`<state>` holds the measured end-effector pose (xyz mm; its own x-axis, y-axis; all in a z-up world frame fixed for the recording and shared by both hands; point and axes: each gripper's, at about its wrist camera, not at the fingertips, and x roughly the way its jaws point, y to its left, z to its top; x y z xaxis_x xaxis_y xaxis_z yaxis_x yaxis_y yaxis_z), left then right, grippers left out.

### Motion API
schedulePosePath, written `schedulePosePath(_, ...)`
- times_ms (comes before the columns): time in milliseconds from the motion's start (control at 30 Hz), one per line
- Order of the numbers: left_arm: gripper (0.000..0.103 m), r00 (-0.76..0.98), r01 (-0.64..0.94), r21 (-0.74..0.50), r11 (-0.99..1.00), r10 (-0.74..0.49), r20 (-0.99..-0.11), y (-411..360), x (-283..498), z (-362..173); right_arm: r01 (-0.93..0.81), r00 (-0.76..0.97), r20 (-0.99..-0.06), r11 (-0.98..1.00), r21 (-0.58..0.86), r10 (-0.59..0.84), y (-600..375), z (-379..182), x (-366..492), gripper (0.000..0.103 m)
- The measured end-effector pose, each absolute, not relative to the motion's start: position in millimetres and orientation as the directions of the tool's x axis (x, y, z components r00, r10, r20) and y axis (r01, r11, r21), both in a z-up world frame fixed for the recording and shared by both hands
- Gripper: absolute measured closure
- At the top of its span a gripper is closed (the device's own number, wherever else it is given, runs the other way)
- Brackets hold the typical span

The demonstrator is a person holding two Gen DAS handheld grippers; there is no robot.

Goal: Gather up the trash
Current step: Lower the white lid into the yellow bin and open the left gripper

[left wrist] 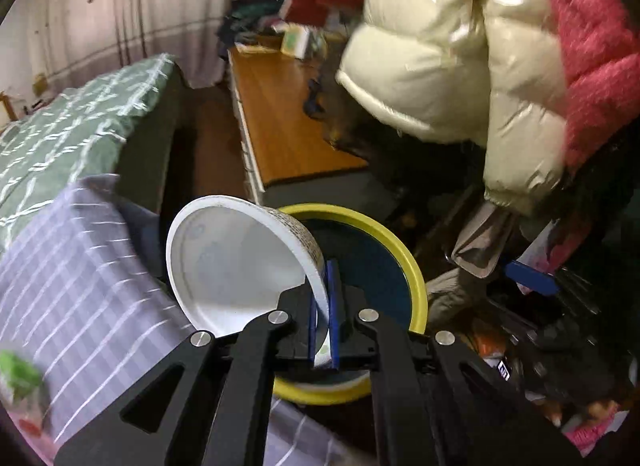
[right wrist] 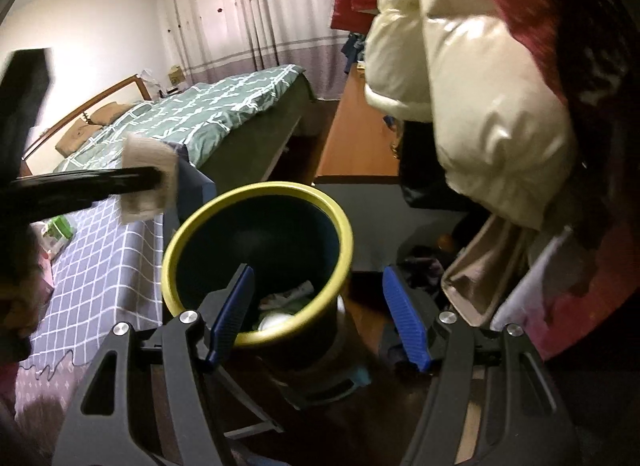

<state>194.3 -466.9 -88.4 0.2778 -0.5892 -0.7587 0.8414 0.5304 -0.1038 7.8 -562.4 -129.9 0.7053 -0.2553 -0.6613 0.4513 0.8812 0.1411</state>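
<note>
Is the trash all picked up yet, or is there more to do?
Partly. Some trash already lies in the yellow-rimmed bin. Right now the left gripper is shut on a white paper bowl, held just over the bin, not dropped yet. The right gripper is open and empty. Whether more trash remains isn't visible.

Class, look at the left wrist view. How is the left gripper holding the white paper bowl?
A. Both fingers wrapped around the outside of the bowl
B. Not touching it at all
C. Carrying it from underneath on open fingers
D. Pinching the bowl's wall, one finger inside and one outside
D: the left gripper is shut on the wall of the white paper bowl, one blue pad inside and one outside, over the yellow-rimmed bin.
</note>
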Motion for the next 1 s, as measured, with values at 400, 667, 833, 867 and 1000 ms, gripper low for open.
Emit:
schedulePosePath(400, 0.097, 0.136, 0.808, -0.211, 0.55, -0.522, -0.842, -519.6, 220.1, -153.0, 0.465, 0.7, -0.666, 0.873, 0.151, -0.258, -567.5, -130.2, -5.0, 0.039)
schedulePosePath(667, 0.01, 0.196, 0.818, -0.174, 0.548, -0.55, -0.811, -515.1, 217.4, -144.8, 0.468, 0.693, -0.674, 0.871, 0.153, -0.254, -564.0, -129.3, -9.7, 0.039)
schedulePosePath(833, 0.01, 0.193, 0.814, -0.181, 0.552, -0.551, -0.812, -511.7, 219.8, -137.0, 0.461, 0.693, -0.68, 0.872, 0.163, -0.239, -563.0, -128.6, -10.5, 0.039)
schedulePosePath(867, 0.01, 0.195, 0.813, -0.182, 0.553, -0.552, -0.811, -509.1, 219.4, -134.6, 0.459, 0.694, -0.679, 0.873, 0.163, -0.238, -562.4, -127.9, -11.7, 0.039)
schedulePosePath(1000, 0.009, 0.218, 0.809, -0.184, 0.558, -0.577, -0.787, -485.9, 213.4, -114.6, 0.453, 0.697, -0.676, 0.877, 0.16, -0.237, -559.8, -124.7, -15.5, 0.039)
